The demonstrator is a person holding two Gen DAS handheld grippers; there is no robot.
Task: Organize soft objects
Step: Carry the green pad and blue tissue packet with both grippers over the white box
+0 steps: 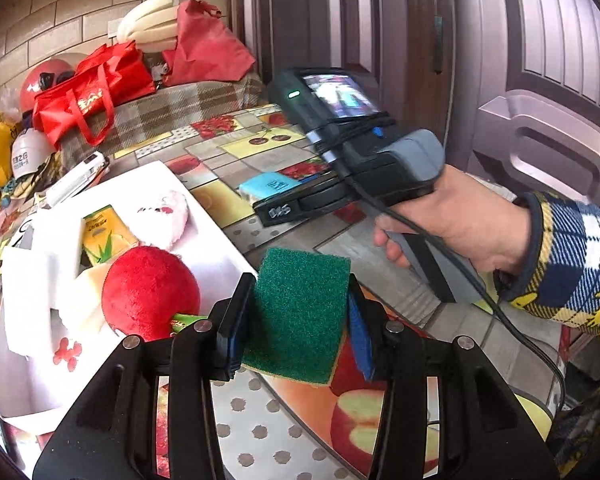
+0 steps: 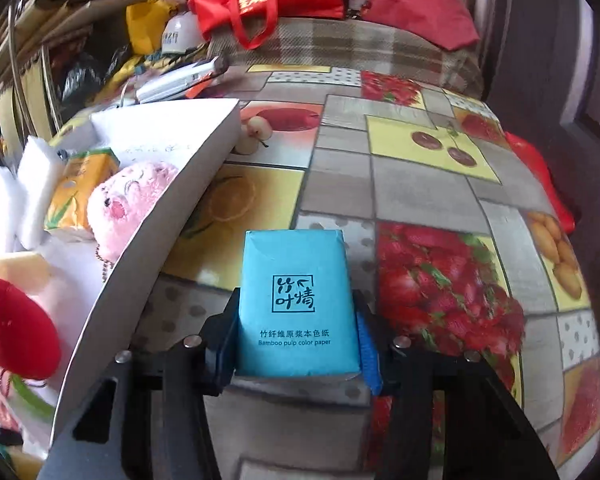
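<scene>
Left gripper pinches a green scouring sponge between both fingers, raised above the table just beside the white box's near right edge. Right gripper clamps a blue tissue pack, labelled "Bamboo pulp color paper", which rests on the fruit-patterned table near its front, to the right of the white box. Inside the box lie a red plush ball, a pink plush toy, a yellow tissue pack and white foam blocks. Red bags sit at the table's far edge.
</scene>
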